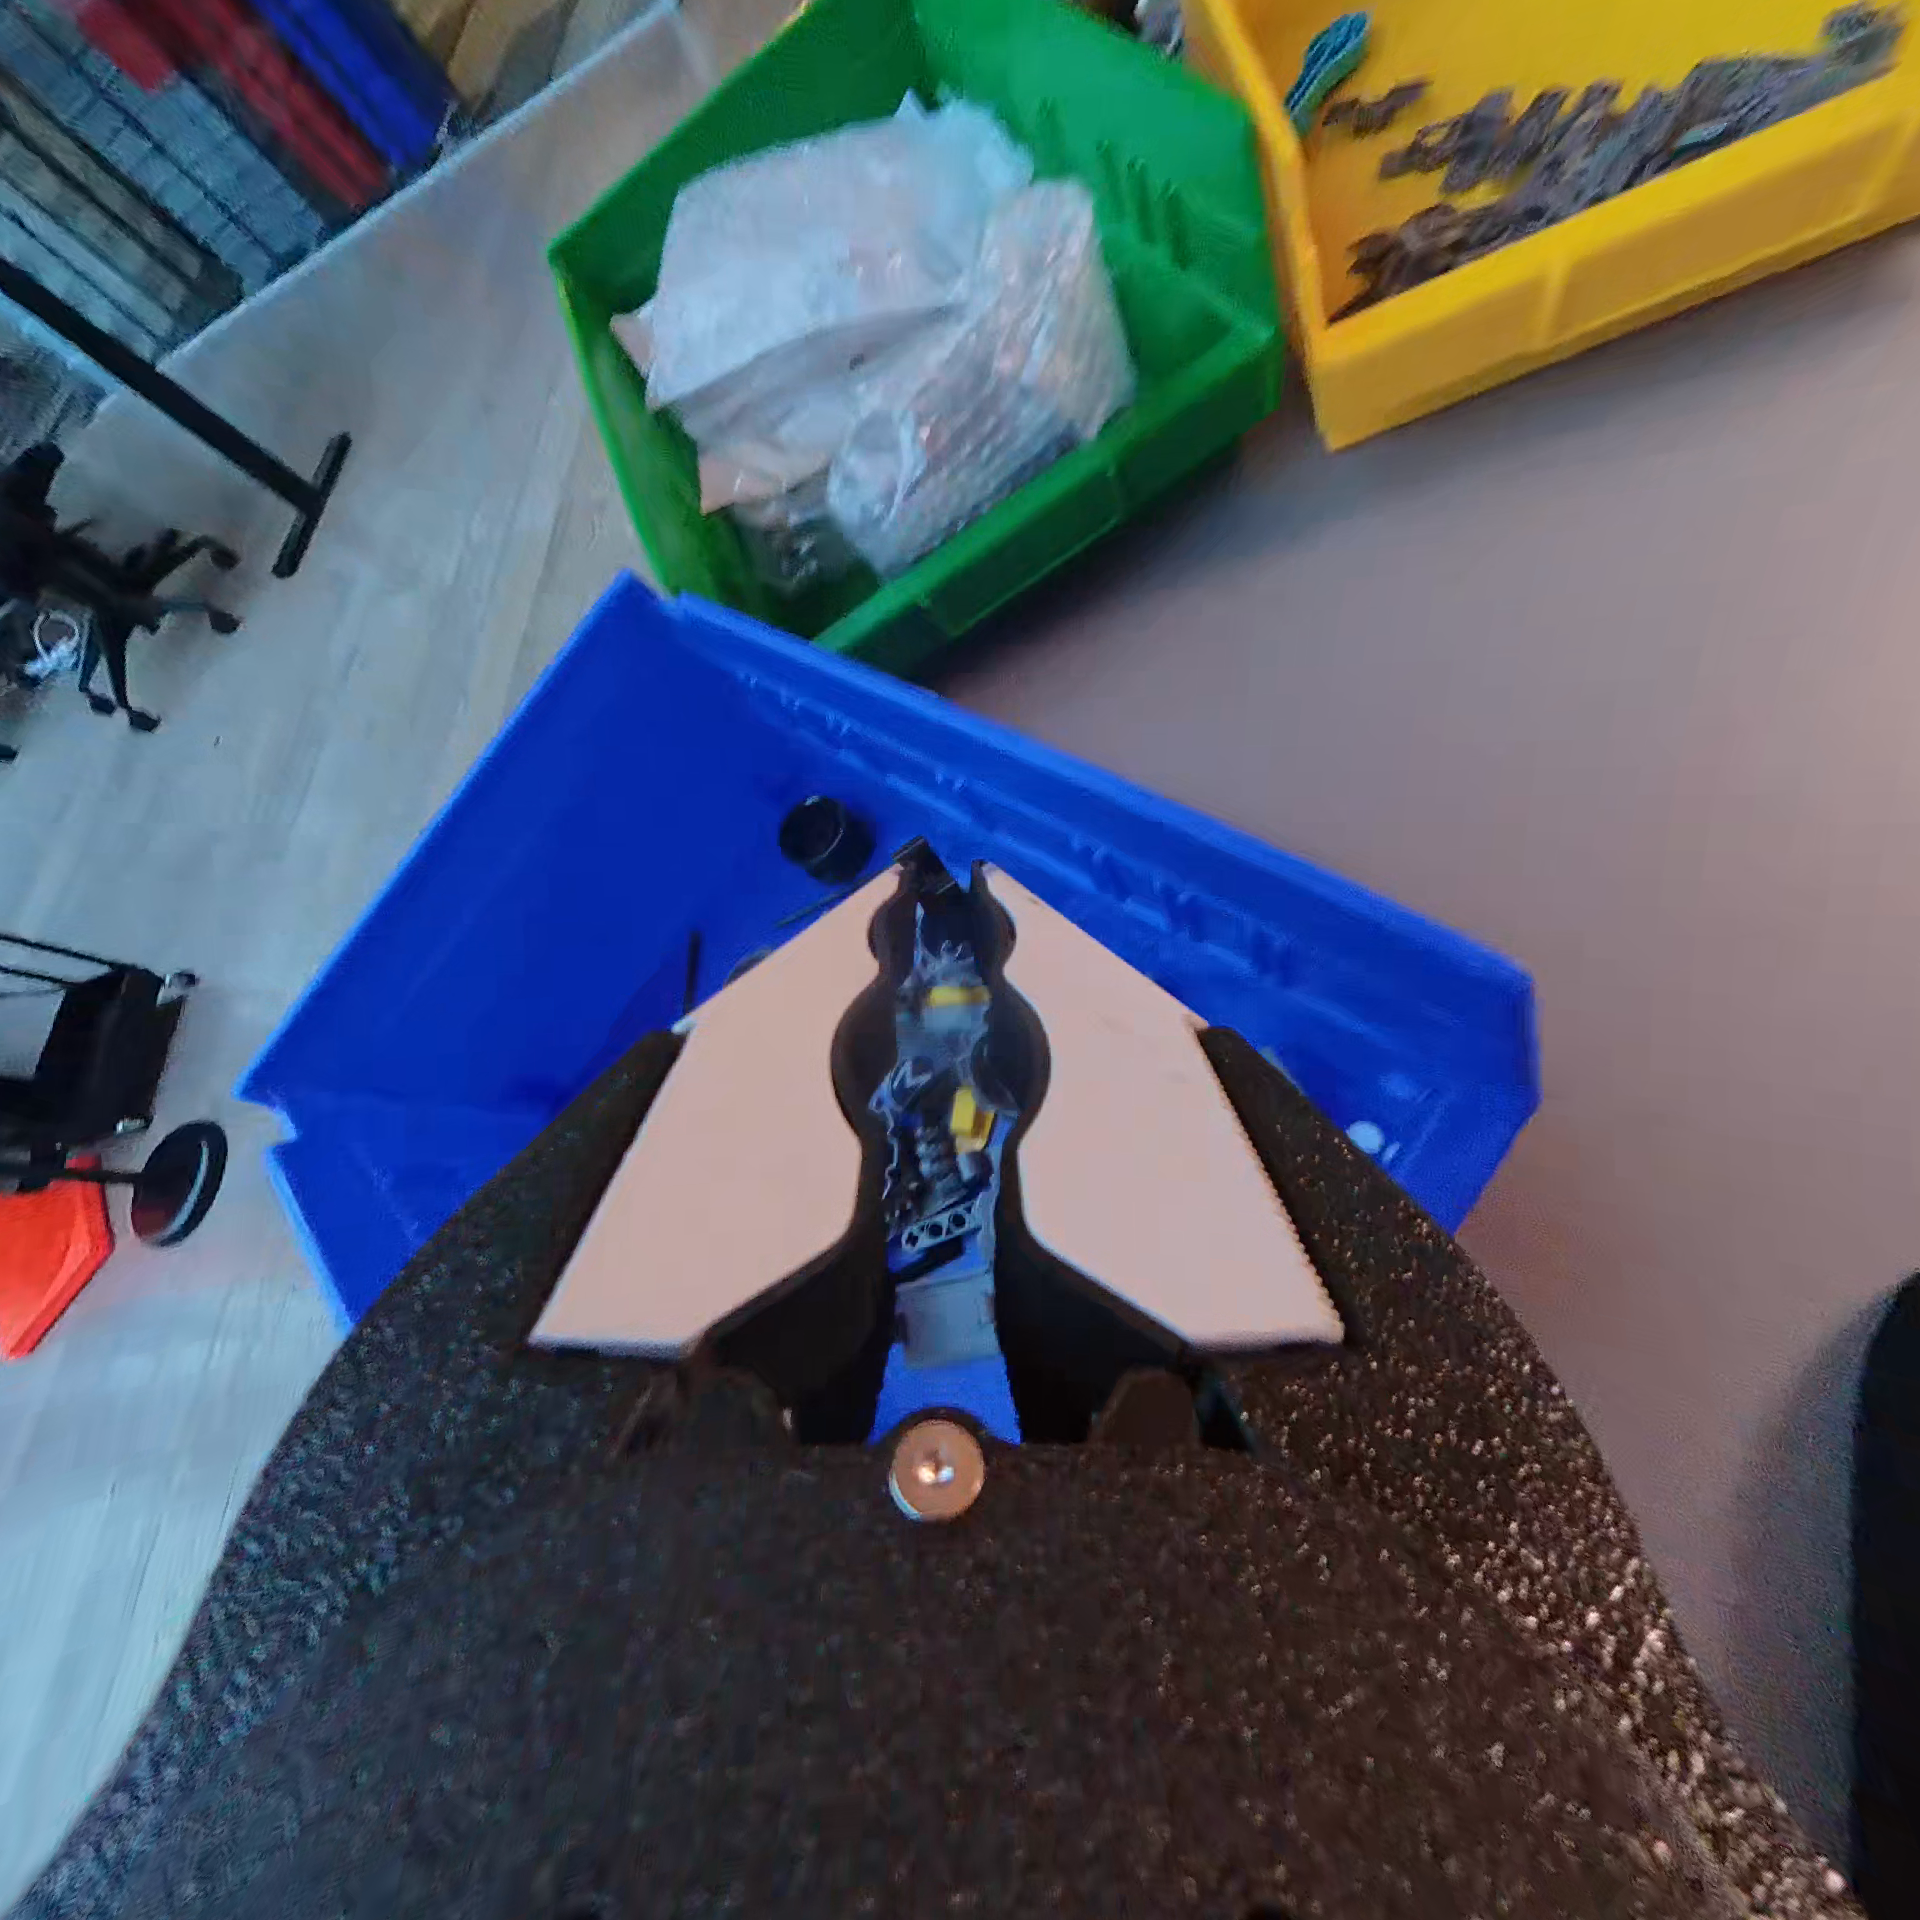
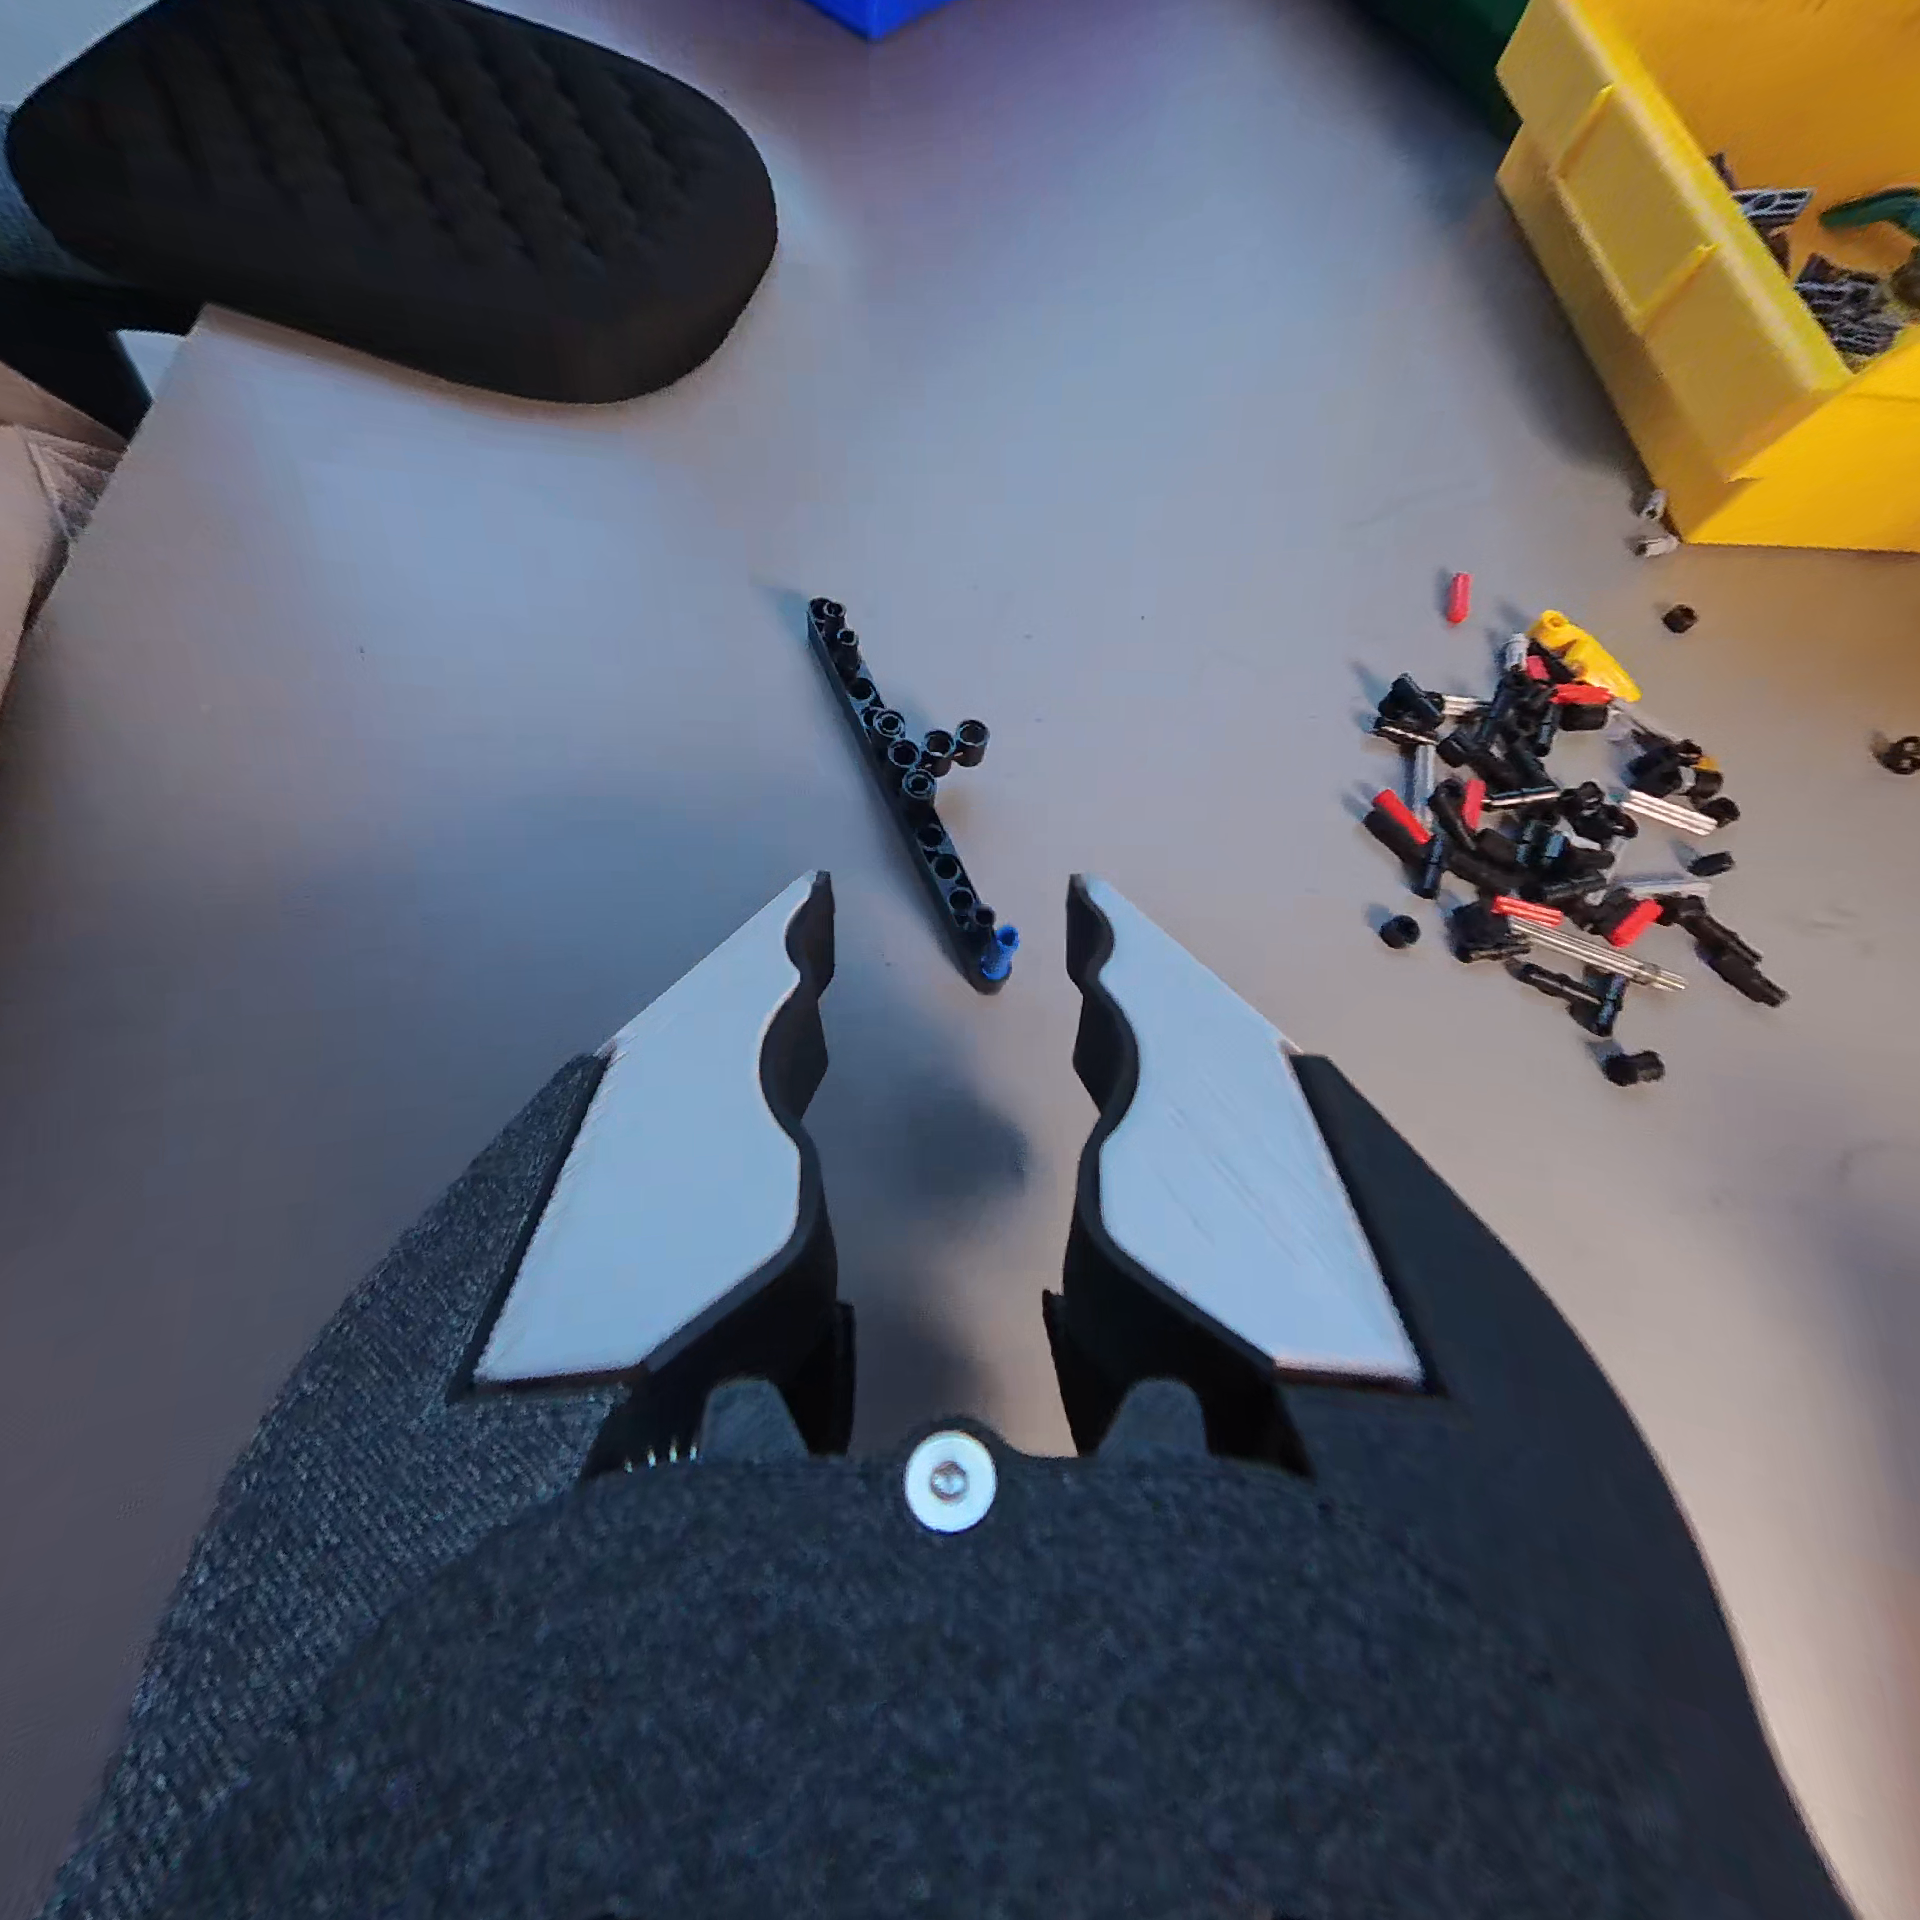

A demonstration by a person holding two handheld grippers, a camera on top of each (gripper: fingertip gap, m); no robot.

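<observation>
Fingers of your left gripper (image 1: 940,883) are pinched nearly together over the blue bin (image 1: 582,935) — a small black piece (image 1: 928,868) sits at their tips, and whether they grip it you cannot tell. Behind stand a green bin (image 1: 1195,343) and a yellow bin (image 1: 1558,322). Your right gripper (image 2: 949,894) is spread wide above the table (image 2: 520,675), its tips flanking the near end of a black holed beam (image 2: 904,790) — loose small parts (image 2: 1548,831) lie further right.

Glossy plastic blue bin (image 1: 540,935); crinkled clear bags (image 1: 883,332), probably plastic; matt table (image 2: 1143,416).
</observation>
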